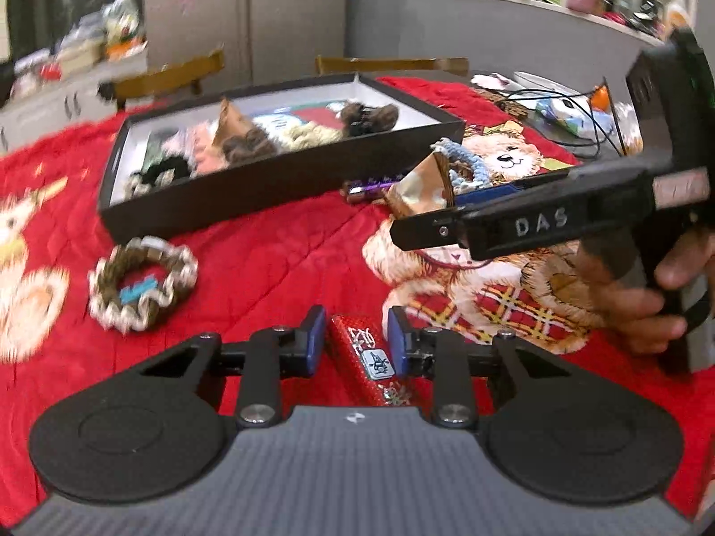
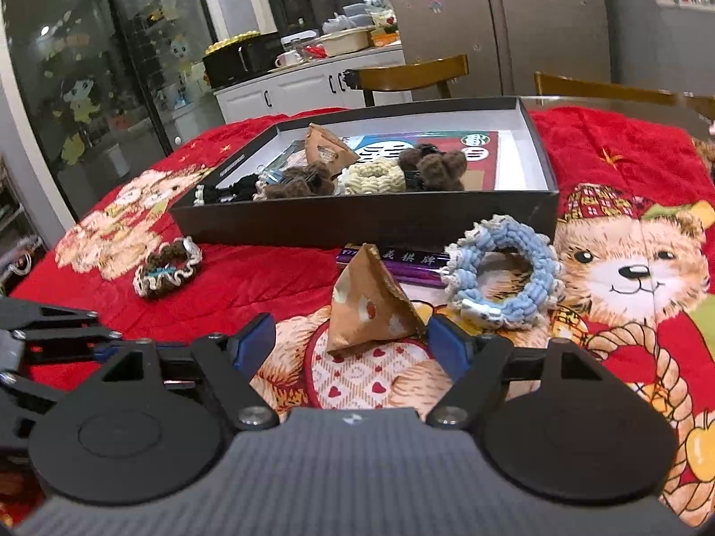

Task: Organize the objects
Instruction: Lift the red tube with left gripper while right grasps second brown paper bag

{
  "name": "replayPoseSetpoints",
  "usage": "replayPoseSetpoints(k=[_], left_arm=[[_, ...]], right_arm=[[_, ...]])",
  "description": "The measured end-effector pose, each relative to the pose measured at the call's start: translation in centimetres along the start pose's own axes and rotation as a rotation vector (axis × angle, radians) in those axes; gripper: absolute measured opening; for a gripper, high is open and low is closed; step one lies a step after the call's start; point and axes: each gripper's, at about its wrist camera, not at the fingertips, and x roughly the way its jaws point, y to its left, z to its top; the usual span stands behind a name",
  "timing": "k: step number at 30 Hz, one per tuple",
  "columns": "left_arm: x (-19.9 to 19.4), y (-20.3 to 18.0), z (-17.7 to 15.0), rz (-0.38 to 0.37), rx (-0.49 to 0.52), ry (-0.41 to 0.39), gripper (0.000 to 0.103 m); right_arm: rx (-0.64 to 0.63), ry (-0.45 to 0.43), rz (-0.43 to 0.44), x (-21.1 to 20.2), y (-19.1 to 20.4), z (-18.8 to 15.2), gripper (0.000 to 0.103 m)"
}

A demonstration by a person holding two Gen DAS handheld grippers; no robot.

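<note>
My left gripper (image 1: 355, 341) has its blue pads against the two sides of a red glittery packet (image 1: 364, 353), low over the red bear-print cloth (image 1: 277, 259). My right gripper (image 2: 351, 341) is open, with a brown triangular paper packet (image 2: 371, 312) standing on the cloth between and just ahead of its pads, untouched on the left side. A blue crochet scrunchie (image 2: 500, 277) and a purple bar (image 2: 415, 263) lie just beyond it. The black box (image 2: 357, 223) holds several scrunchies and another brown packet. A brown-and-white scrunchie (image 1: 143, 286) lies left of the box's near corner.
In the left wrist view, a hand (image 1: 648, 308) holds the right gripper's body (image 1: 536, 223) at the right. Wooden chairs (image 2: 411, 76) stand behind the table. Cables and small items (image 1: 567, 111) lie at the far right. A cluttered counter (image 2: 313, 58) sits in the back.
</note>
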Motion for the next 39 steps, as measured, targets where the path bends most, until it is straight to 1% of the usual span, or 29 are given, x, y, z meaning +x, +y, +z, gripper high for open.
replayPoseSetpoints(k=[3,5,7,8,9,11,13,14,15,16,18,21,24,27,30,34,39], left_arm=[[-1.0,-0.2,-0.7,-0.006,-0.025,0.026,0.035],[-1.8,-0.5,-1.6,0.011,-0.050,0.018,0.036],[-2.5,-1.2,-2.2,0.015,-0.043,0.017,0.041],[-2.7,-1.4,-2.5,0.009,-0.042,0.013,0.047],[-2.8,-1.8,-2.8,0.009,-0.038,0.007,0.049],[-2.8,-2.7,-3.5,0.048,-0.009,-0.024,0.049],[-2.7,-3.7,-4.0,0.078,0.031,-0.053,0.041],[-2.7,-3.7,-4.1,0.078,0.034,-0.062,0.030],[-2.8,-3.8,-4.1,0.083,0.033,-0.068,0.028],[-2.8,-3.9,-4.1,0.092,0.032,-0.072,0.028],[-2.8,-3.9,-4.1,0.098,0.029,-0.077,0.028],[-2.8,-3.7,-4.1,0.110,0.012,-0.080,0.028],[-2.6,-3.8,-4.1,0.149,0.006,-0.085,0.028],[-2.5,-3.4,-3.9,0.195,-0.029,-0.083,0.028],[-2.3,-3.1,-3.7,0.222,-0.058,-0.084,0.028],[-2.3,-2.9,-3.5,0.264,-0.072,-0.083,0.028],[-2.0,-1.9,-3.0,0.292,-0.110,-0.078,0.028]], right_arm=[[-0.018,-0.004,-0.010,0.0,0.2,-0.1,0.083],[-0.018,-0.007,-0.011,0.0,0.2,-0.1,0.083],[-0.013,-0.010,-0.009,0.1,0.2,-0.1,0.083],[-0.010,-0.012,-0.009,0.1,0.1,0.0,0.083],[-0.008,-0.011,-0.010,0.1,0.2,0.0,0.083],[-0.012,-0.012,-0.021,0.2,0.2,0.0,0.081],[-0.028,-0.009,-0.036,0.2,0.5,0.0,0.076],[-0.035,-0.010,-0.045,0.3,0.7,0.0,0.071],[-0.043,-0.011,-0.057,0.3,0.8,-0.1,0.067],[-0.049,-0.011,-0.071,0.3,0.9,-0.1,0.064],[-0.055,-0.013,-0.094,0.4,1.1,-0.1,0.050],[-0.063,-0.015,-0.098,0.3,1.0,-0.1,0.047],[-0.070,-0.017,-0.102,0.3,1.1,-0.1,0.046],[-0.068,-0.021,-0.102,0.2,0.9,-0.1,0.045],[-0.062,-0.025,-0.100,0.2,0.9,-0.1,0.045],[-0.059,-0.032,-0.100,0.1,0.9,-0.1,0.045],[-0.053,-0.040,-0.095,-0.1,0.9,-0.1,0.045]])
